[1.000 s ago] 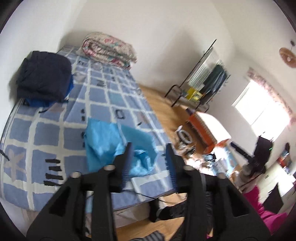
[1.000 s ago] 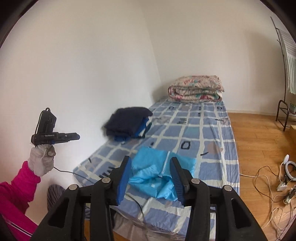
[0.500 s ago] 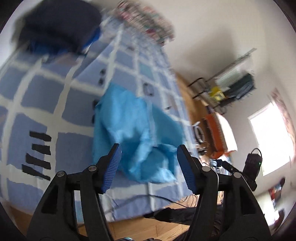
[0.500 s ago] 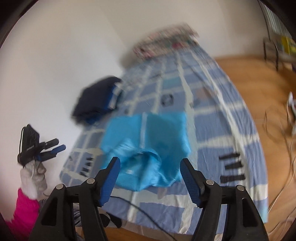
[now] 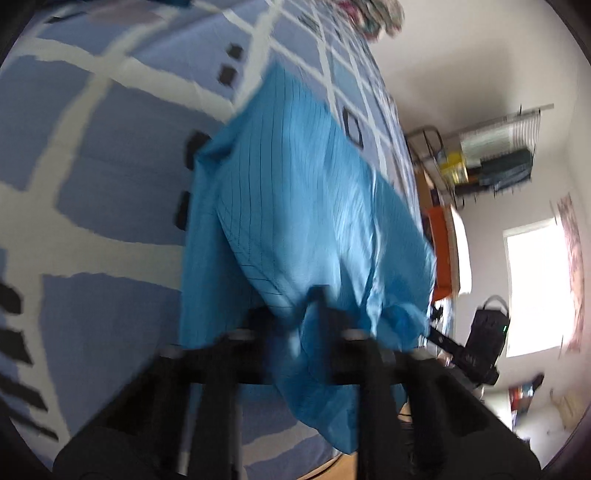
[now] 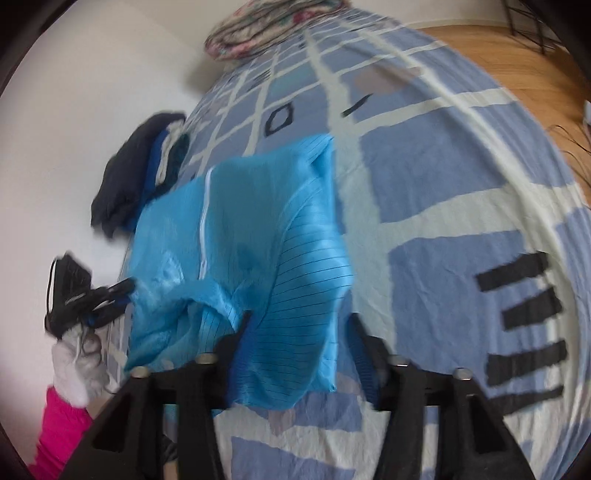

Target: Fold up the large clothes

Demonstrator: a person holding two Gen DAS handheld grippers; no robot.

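A bright blue garment [image 5: 303,203] with thin dark stripes lies crumpled near the front edge of the blue-and-white checked bed sheet [image 5: 92,184]. My left gripper [image 5: 314,299] is down at its near hem, shut on a pinched bunch of the cloth. In the right wrist view the blue garment [image 6: 236,229] shows a white zip line. My right gripper [image 6: 299,321] straddles its near right corner. Its jaws are closing with fabric between them, and the pads still stand apart. The left gripper [image 6: 122,291], held by a gloved hand with a pink sleeve, bites the garment's left edge.
A dark pile of clothes [image 6: 136,177] lies by the wall beyond the garment. A folded floral quilt [image 6: 266,26] sits at the bed's far end. To the right are the wooden floor [image 6: 517,55], a clothes rack [image 5: 491,155] and an orange-covered object [image 5: 439,251].
Both grippers dropped from high above the bed to the garment's near edge. The left jaws widened, then shut on the cloth. The right jaws widened, then narrowed around it.
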